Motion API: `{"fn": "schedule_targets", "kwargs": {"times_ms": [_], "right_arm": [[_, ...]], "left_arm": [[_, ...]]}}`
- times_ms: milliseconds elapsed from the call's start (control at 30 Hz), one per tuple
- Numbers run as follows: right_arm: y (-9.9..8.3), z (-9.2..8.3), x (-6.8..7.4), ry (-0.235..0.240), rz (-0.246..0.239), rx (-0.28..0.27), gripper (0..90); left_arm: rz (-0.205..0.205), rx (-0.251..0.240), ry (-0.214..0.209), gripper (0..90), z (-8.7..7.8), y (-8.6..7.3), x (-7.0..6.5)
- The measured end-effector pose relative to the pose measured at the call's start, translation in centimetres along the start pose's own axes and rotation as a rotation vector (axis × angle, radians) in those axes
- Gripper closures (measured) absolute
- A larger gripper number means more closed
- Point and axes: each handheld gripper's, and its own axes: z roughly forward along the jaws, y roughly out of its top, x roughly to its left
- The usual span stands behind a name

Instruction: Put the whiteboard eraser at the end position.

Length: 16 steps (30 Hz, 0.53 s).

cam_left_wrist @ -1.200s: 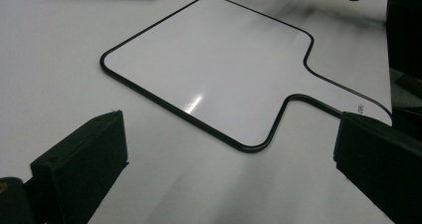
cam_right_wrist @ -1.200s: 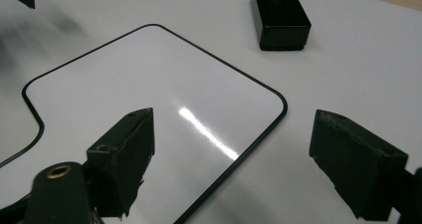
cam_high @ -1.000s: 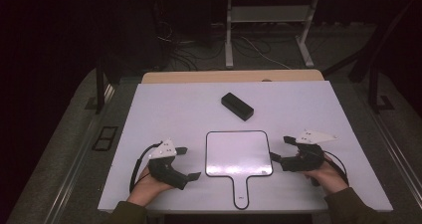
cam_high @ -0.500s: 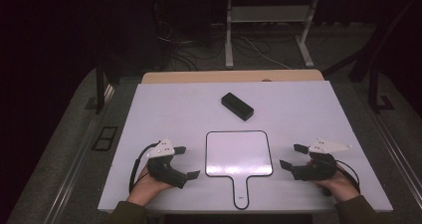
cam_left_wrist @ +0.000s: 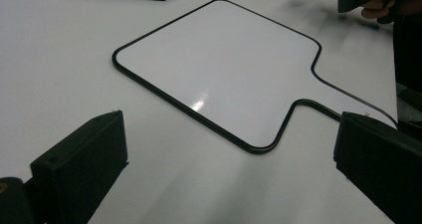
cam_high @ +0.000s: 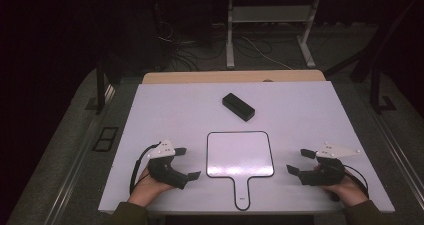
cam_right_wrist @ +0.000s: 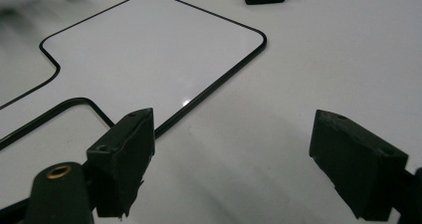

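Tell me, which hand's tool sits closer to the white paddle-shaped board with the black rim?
Left. The left tool lies just off the white paddle-shaped board, beside its left edge; the right tool rests a little farther off its right edge. Neither touches it.

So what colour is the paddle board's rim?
Black, around a white face; clearest in the left gripper view.

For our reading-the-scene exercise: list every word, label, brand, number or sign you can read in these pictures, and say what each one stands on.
No readable text anywhere.
Handheld whiteboard: blank white face inside a black rim, nothing written.
Black eraser block: no label to be made out.
White table: no marks.
Left gripper and right gripper: no print visible on the jaws or the plates.
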Motion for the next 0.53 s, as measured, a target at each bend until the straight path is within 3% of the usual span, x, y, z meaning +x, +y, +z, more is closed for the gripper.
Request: {"fn": "schedule_targets", "kwargs": {"times_ms": [533], "right_arm": [[0.09,0.1,0.17,0.013,0.005,-0.004,16.7]], "left_arm": [[0.004,0.003,-0.004,0.0,0.03,0.04,-0.1]]}}
